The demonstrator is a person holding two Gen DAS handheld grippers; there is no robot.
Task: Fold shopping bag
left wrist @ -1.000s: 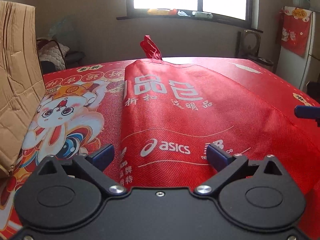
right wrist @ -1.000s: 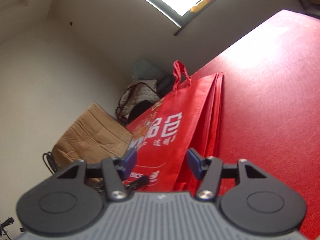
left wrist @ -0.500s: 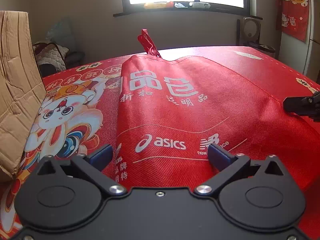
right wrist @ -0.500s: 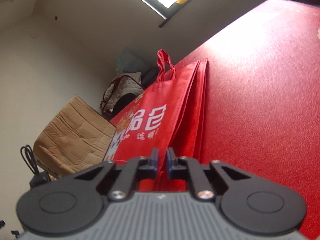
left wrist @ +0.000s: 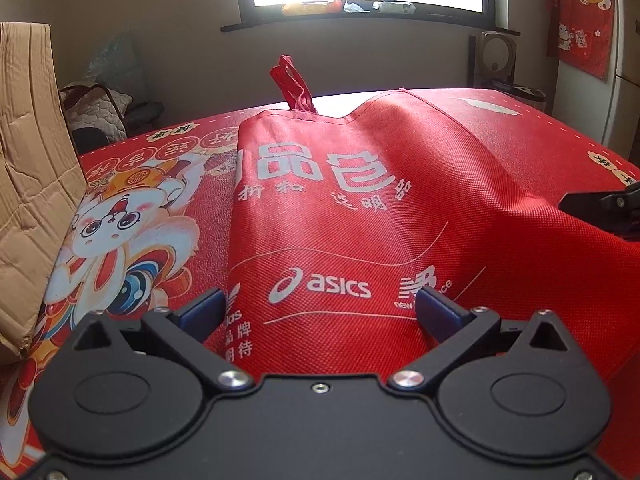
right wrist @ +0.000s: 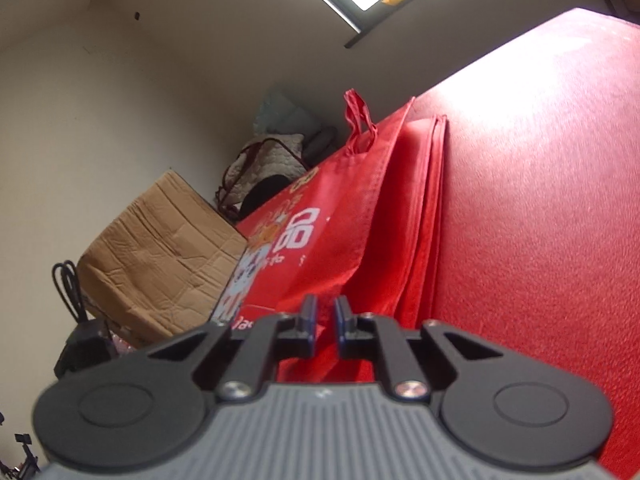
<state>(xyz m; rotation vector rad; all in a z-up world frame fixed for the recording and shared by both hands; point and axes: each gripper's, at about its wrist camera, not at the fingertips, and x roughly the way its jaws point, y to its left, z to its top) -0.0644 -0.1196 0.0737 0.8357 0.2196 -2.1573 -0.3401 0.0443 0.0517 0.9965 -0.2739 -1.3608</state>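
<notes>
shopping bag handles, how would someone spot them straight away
Start at the red table cover, then the red shopping bag lying on it. The handles are thin red loops standing up at its far edge, toward the window, the only part rising off the flat cloth.

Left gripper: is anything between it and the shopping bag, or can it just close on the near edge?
Nothing visible blocks it. The left gripper is open over the shopping bag, whose near edge lies between its fingers. The right gripper is shut on the bag's side edge.
</notes>
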